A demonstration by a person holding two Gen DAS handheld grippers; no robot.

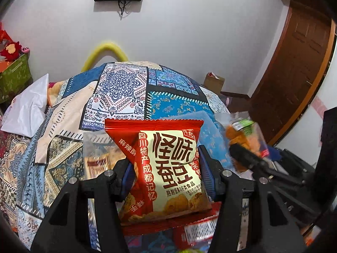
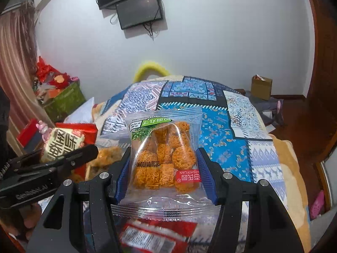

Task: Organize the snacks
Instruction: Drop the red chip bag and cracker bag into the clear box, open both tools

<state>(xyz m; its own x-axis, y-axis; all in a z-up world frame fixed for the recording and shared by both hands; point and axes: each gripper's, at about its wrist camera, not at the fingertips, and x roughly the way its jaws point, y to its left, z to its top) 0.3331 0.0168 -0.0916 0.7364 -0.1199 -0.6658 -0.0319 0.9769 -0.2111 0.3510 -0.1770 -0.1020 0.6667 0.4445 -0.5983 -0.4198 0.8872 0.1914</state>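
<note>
Both claws loaded, one packet each, both held clear above the bed (image 1: 118, 88), so my read is mid-carry toward wherever snacks get sorted; no destination bin is visible. Left claw (image 1: 167, 171) is pinching the red bean packet (image 1: 168, 168) across its lower-middle width: blue ribbed pads (image 1: 207, 179) press on both side edges, and the film buckles inward on the left side, so it's a soft pillow pack with air inside. Glossy printed foil, serrated top seal, cream panel with large characters, upright and facing the camera. Right claw (image 2: 162, 174) is pinching the clear noodle-ball packet (image 2: 166, 156) the same way, pads on the two sides, bottom seal hanging below the jaws. Transparent crinkly film, green label up top, red label low right; contents are rough orange clumps of fried noodle, brittle-looking, so a light squeeze makes sense. A side grip keeps the contents from being crushed flat. The right claw and its packet show at the right edge of the left view, the two held near each other, not touching as far as I can tell. More red packets (image 2: 147, 236) lie blurred below the jaws, likely the remaining pile. Bed cover is a patchwork print in blue and cream, soft and uneven. Risk: slick film slipping out of the pads.
</note>
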